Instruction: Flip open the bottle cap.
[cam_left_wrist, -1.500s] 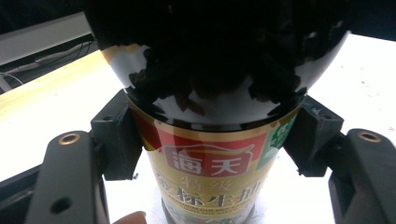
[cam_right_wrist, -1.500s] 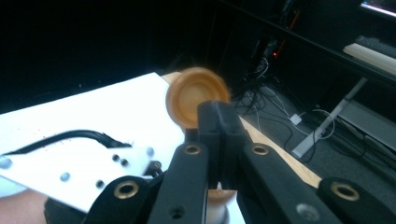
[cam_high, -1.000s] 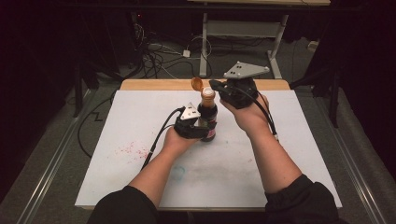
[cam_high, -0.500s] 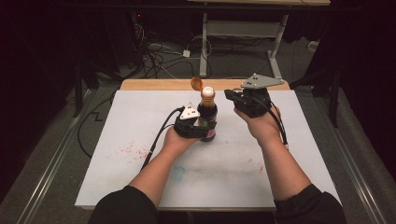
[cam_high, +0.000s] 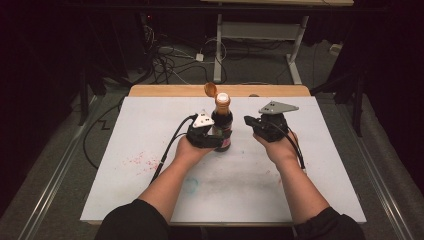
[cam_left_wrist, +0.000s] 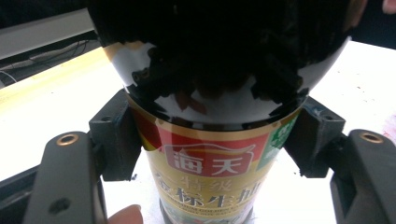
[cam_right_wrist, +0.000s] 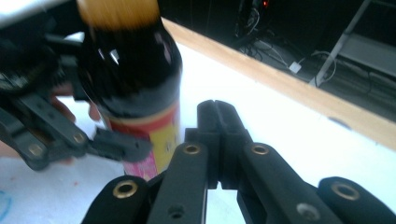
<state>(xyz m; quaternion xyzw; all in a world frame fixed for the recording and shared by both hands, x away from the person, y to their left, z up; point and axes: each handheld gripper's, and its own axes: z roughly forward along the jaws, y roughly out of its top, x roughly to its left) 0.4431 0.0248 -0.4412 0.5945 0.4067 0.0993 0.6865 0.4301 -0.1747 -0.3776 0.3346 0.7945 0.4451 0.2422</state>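
In the high view we see a dark sauce bottle (cam_high: 222, 125) standing upright at the centre of the frame, on the white surface (cam_high: 150, 130). Our left claw (cam_high: 212, 139) is clenched around its lower body, the pads pressing the label from both sides. Its orange flip cap (cam_high: 210, 89) hangs open, tilted to the upper left of the neck.

In the left gripper view the bottle (cam_left_wrist: 210, 154) takes up the middle of the frame. Its top is cut off by the upper edge, and the dark glass of the shoulder gives back only muddled reflections. We make out a red and gold label with white characters, the lower lines cut by the bottom edge. The black pads (cam_left_wrist: 116, 140) bear on the label at left and right. A fingertip (cam_left_wrist: 125, 216) pokes in at the bottom edge.

Our right claw (cam_high: 251, 122) sits just right of the bottle in the high view, apart from it, with its jaws pressed together and nothing between them. The grey three-cornered plate (cam_high: 278, 107) on top hides much of its body.

In the right gripper view the clenched right claw (cam_right_wrist: 215, 116) points toward the upper middle of the frame, the bottle (cam_right_wrist: 135, 84) at upper left, blurred, its neck a smear of orange-brown. The left claw (cam_right_wrist: 112, 142) grips it there, partly cut by the left edge. The wooden edge (cam_right_wrist: 289, 88) of the surface runs diagonally at right; beyond it, darkness and cables (cam_high: 170, 65) that we cannot sort out.
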